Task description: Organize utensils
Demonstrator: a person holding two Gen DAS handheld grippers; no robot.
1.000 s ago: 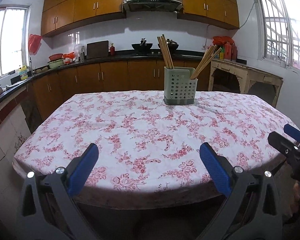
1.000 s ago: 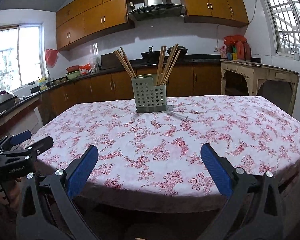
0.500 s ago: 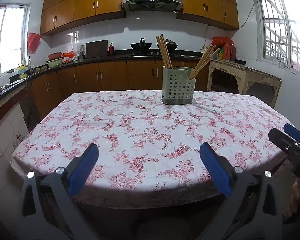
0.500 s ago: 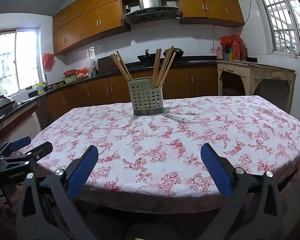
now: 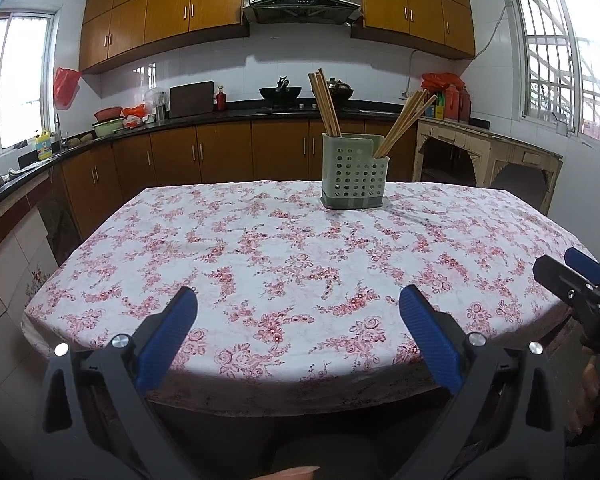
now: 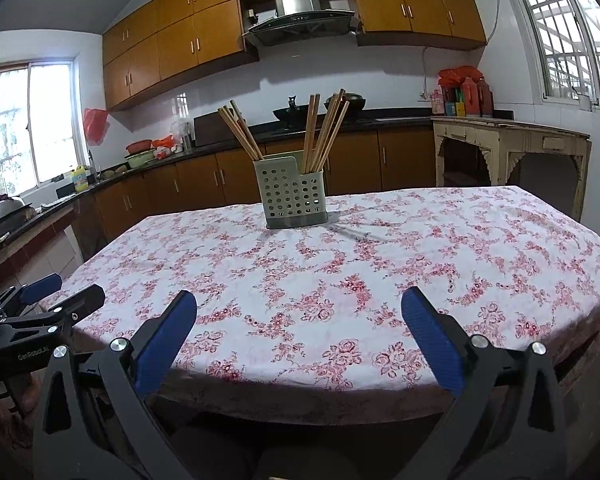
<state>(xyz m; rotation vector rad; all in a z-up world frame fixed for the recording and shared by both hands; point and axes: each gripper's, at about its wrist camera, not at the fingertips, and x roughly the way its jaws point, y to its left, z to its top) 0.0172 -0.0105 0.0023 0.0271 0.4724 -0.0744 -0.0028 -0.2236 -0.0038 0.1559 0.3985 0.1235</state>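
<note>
A grey-green perforated utensil holder (image 5: pixel 354 172) stands far back on the floral tablecloth (image 5: pixel 284 264), and shows in the right wrist view too (image 6: pixel 293 196). Wooden chopsticks (image 5: pixel 325 103) stand in its left part and more chopsticks (image 5: pixel 405 124) lean in its right part; both bundles show in the right wrist view (image 6: pixel 327 128). My left gripper (image 5: pixel 298 324) is open and empty, held off the table's near edge. My right gripper (image 6: pixel 299 326) is open and empty there too. Each gripper shows at the edge of the other's view (image 5: pixel 572 276) (image 6: pixel 52 300).
A thin utensil (image 6: pixel 356 233) lies on the cloth right of the holder. Kitchen counters with wooden cabinets (image 5: pixel 204 152) run behind and to the left. A worn cream side table (image 5: pixel 488 152) stands at the right wall.
Both grippers have drawn back and lower from the table, so its near edge now shows higher in both views. Both stay open.
</note>
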